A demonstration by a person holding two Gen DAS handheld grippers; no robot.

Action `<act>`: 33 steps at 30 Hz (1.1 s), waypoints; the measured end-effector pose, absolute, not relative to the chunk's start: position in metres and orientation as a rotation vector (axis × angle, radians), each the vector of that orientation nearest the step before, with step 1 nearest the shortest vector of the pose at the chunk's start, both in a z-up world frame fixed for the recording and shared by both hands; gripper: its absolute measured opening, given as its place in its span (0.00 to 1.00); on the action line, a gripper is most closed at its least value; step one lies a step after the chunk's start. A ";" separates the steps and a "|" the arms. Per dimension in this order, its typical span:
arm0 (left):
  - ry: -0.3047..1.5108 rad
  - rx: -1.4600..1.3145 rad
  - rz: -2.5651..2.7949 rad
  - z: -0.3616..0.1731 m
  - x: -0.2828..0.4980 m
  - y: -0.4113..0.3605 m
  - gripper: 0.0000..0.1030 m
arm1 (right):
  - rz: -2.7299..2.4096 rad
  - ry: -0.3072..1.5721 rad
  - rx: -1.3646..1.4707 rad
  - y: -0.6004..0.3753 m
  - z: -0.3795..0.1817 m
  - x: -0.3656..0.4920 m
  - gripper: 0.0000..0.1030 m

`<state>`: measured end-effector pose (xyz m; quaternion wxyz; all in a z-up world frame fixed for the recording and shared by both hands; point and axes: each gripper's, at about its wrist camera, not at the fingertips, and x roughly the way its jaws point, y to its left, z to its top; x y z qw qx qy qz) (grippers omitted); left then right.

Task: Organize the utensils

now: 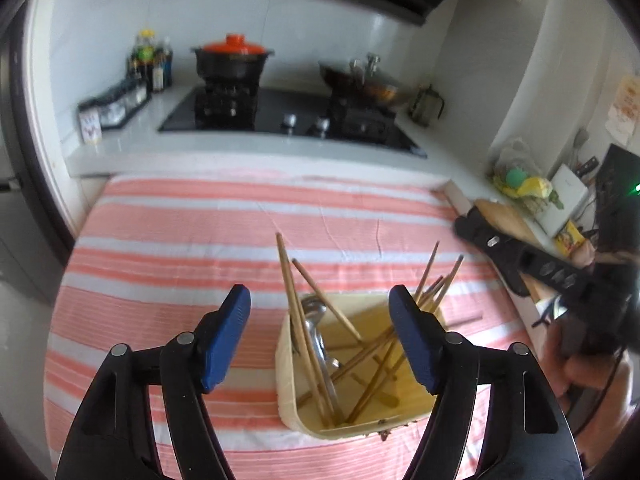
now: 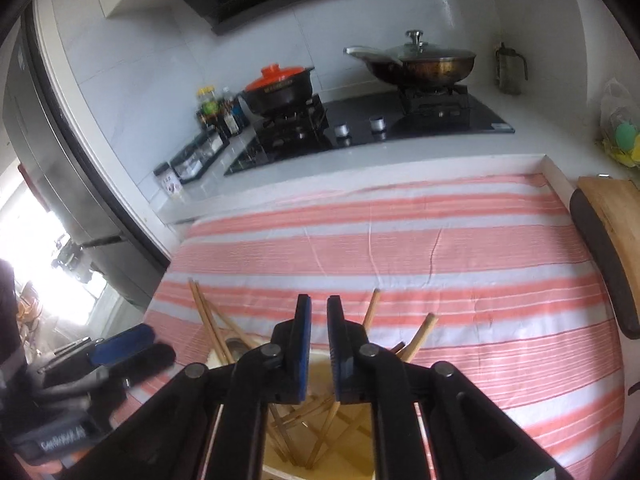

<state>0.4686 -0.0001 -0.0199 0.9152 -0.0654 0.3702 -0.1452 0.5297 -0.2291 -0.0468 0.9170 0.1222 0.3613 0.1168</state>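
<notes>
Setting: While both claws are hovering over a desk (image 1: pixel 160 240) covered in a pink-and-white striped cloth, a kitchen stove is showing behind it.
Container: a cream, rounded-square utensil holder (image 1: pixel 286 380) is sitting on the cloth, just below both claws.
Contents: wooden chopsticks (image 1: pixel 288 280) are leaning in every direction inside it, crossing one another, beside metal spoons (image 1: pixel 316 328).
Left claw (image 1: pixel 320 344): its blue-padded jaws are standing wide apart, gripping nothing.
Right claw (image 2: pixel 319 344): its jaws are nearly together, with a slim gap and nothing visible between them.
Progress: utensils are lying gathered in the holder, so collecting looks done; I see none loose on the cloth. Straightening the tangle may remain.
</notes>
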 end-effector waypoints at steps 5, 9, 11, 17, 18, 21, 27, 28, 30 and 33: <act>0.525 -0.072 -0.263 0.027 0.394 0.017 0.96 | 0.213 0.452 0.202 -0.253 0.034 0.451 0.57; 0.339 -0.049 -0.222 0.045 0.307 0.024 1.00 | 0.199 0.273 0.156 -0.266 0.073 0.364 0.83; 0.354 -0.057 -0.209 0.037 0.278 0.024 1.00 | 0.199 0.202 0.140 -0.265 0.074 0.321 0.89; 0.445 -0.040 -0.097 -0.001 0.219 0.008 1.00 | 0.140 0.266 0.044 -0.232 0.020 0.239 1.00; 0.462 -0.032 -0.090 -0.005 0.212 0.006 1.00 | 0.144 0.294 0.041 -0.226 0.011 0.230 1.00; 0.466 -0.002 -0.021 -0.012 0.195 -0.002 1.00 | 0.185 0.362 0.074 -0.218 -0.007 0.207 1.00; 0.456 -0.016 -0.020 -0.011 0.162 -0.001 1.00 | 0.142 0.408 0.002 -0.201 -0.018 0.177 1.00; 0.452 -0.017 -0.021 -0.011 0.158 -0.001 1.00 | 0.133 0.405 -0.011 -0.198 -0.018 0.171 1.00; 0.453 -0.015 -0.023 -0.008 0.153 -0.002 1.00 | 0.124 0.416 -0.030 -0.194 -0.019 0.163 1.00; 0.446 -0.001 -0.004 -0.003 0.149 -0.004 1.00 | 0.117 0.424 -0.033 -0.194 -0.022 0.152 1.00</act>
